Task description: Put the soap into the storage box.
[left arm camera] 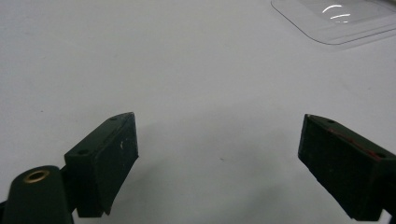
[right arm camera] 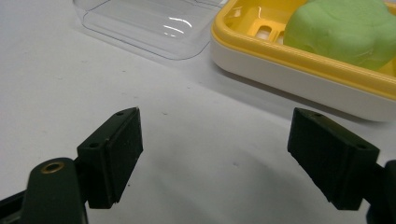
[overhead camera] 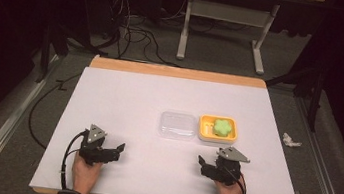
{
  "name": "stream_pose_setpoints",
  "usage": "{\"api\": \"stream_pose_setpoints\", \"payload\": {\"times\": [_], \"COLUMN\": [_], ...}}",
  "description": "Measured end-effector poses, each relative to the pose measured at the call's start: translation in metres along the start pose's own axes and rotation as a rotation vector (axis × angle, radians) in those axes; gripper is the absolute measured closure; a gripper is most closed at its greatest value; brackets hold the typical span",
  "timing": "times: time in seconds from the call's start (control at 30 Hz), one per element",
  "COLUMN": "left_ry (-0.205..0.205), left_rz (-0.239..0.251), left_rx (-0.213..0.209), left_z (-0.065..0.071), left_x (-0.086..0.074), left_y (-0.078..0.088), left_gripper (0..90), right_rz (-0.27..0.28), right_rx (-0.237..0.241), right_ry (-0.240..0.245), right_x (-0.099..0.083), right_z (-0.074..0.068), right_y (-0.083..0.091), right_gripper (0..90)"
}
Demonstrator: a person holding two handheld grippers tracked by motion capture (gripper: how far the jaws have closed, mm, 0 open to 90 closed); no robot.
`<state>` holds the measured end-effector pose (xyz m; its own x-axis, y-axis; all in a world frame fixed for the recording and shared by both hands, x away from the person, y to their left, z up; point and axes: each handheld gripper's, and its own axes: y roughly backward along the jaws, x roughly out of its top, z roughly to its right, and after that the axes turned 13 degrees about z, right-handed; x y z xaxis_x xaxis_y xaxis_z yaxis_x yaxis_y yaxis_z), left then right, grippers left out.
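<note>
Yellow soap dish (overhead camera: pixel 204 128), long axis sideways

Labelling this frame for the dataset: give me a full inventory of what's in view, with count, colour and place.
soap dish: 1, yellow over a white base, right of table centre, holding the soap
soap: 1, green, flower-shaped, in the dish
clear lid: 1, transparent plastic, lying flat beside the dish on its left
white sheet: 1, covers most of the table top
table: 1, wooden edge showing at far and near sides
crumpled scrap: 1, white, on the floor right of the table
cables: several, black, on the floor beyond the table
left gripper: 1, black, near left, jaws open, holding nothing
right gripper: 1, black, near right in front of the dish, jaws open, holding nothing
hands: 2, at the near edge, striped sleeves
</note>
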<state>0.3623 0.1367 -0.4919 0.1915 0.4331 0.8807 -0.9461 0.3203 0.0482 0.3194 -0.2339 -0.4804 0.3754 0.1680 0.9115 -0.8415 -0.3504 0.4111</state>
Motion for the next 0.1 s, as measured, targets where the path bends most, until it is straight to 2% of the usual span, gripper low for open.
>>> {"api": "stream_pose_setpoints", "payload": {"times": [0.1], "left_ry": [-0.011], "left_rz": [0.003], "left_rx": [0.003], "left_z": [-0.0006], "left_x": [0.0001], "left_y": [0.0004], "left_gripper": [12.4], "right_rz": [-0.012], "right_rx": [0.001], "right_ry": [-0.003], "right_x": [0.0002], "right_z": [0.0003], "right_y": [-0.0009], "right_gripper": [18.4]}}
